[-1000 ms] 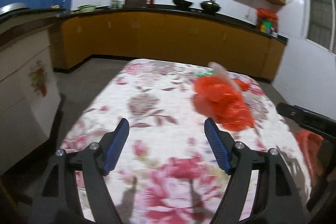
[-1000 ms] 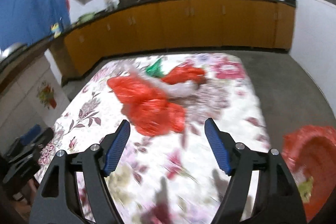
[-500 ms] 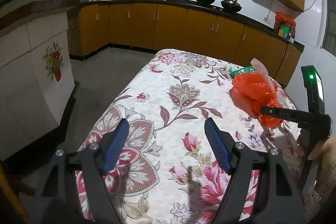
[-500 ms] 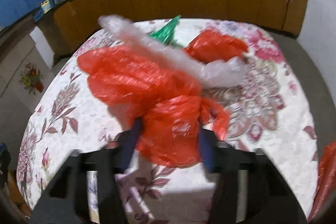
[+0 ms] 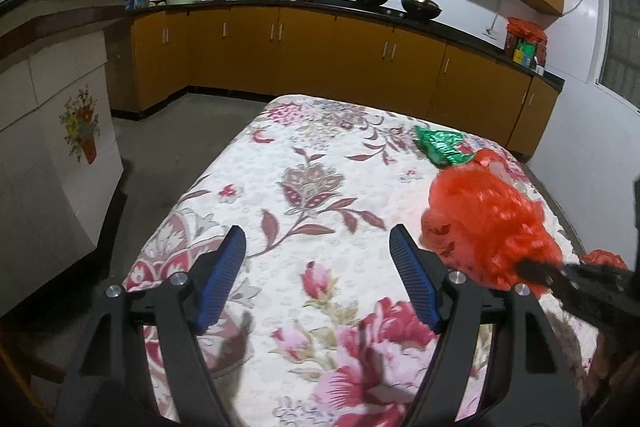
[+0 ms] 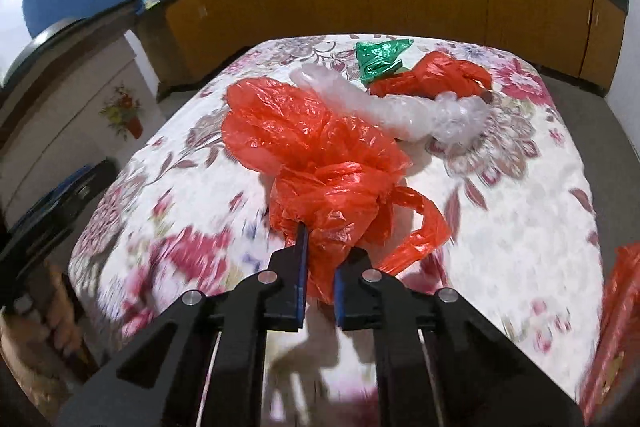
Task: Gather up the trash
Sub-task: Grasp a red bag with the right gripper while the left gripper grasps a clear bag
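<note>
Since the earlier frame, right gripper [image 6: 318, 259] jaws are closing onto the crumpled red plastic bag [image 6: 320, 163], previously open before it. Left gripper [image 5: 316, 277] unchanged, open, empty. Count on the floral tablecloth [image 6: 520, 211]: two red bags, one clear plastic wad [image 6: 400, 107], one green wrapper [image 6: 378, 59].

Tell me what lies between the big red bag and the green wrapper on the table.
In the right wrist view, a crumpled clear plastic bag lies between the big red bag and the green wrapper, with a smaller red bag beside it.

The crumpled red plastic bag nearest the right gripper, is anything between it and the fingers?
Nothing visible. The right gripper is closing its jaws directly on the crumpled red plastic bag, with plastic bunched between the blue pads. The clear plastic wrap and green plastic bag lie beyond it.
</note>
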`<state>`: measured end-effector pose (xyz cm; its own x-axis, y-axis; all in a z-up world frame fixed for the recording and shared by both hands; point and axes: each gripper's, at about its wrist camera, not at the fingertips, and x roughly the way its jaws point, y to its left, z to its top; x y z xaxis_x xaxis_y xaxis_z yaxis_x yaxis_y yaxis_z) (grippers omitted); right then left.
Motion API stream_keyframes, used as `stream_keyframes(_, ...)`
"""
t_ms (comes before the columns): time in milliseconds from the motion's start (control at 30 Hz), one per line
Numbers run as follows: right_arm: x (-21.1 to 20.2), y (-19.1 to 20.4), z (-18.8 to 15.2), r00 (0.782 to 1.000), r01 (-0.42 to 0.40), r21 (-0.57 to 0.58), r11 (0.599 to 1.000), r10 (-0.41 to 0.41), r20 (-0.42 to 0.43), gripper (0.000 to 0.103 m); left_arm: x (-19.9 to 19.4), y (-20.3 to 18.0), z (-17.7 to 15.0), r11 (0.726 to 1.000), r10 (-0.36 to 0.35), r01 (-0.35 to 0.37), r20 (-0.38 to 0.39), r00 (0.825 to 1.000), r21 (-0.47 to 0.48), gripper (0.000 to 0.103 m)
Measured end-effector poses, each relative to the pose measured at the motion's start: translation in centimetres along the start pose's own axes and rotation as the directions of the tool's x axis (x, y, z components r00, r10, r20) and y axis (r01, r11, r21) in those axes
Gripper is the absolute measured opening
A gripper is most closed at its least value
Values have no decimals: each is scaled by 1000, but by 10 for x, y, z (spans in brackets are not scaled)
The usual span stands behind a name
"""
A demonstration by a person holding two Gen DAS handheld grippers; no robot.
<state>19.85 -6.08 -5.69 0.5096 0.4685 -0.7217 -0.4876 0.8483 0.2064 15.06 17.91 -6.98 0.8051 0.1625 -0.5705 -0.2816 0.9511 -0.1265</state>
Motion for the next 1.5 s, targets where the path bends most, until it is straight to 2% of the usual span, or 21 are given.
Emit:
stream_keyframes(167,-39,-13,-13,998,-16,21,1000,15,64,10,1,-17,6,999,-24,24,7,1000,28,73)
stream_keyframes(300,-70,-24,-18,991,5,51,999,-12,136,9,2,-32,12,997,-50,50,12,999,54,73)
stream_keyframes(700,-142,-58,-33,949,46,167,985,-95,299,8,15,-100,29,973,-162,162,-11,987,165,73)
stream_keyframes(867,-160,-61,-34,929,66,175,982,-125,348,8,22,-128,28,960,-211,216,-46,976,179,73)
stream_keyframes(1133,-175,-86,-46,901,175,235,956,-251,353,8,54,-189,21,927,-278,307,-155,948,214,73)
stream_keyframes(1233,-183,-97,-55,893,214,259,942,-297,339,8,73,-218,19,918,-271,313,-193,943,242,73)
stream_keyframes(1367,-190,-112,-67,883,256,295,920,-347,315,8,104,-245,12,922,-187,252,-233,954,293,73)
stream_keyframes(1500,-196,-129,-78,875,276,343,898,-383,297,8,132,-254,2,924,-141,237,-308,941,301,73)
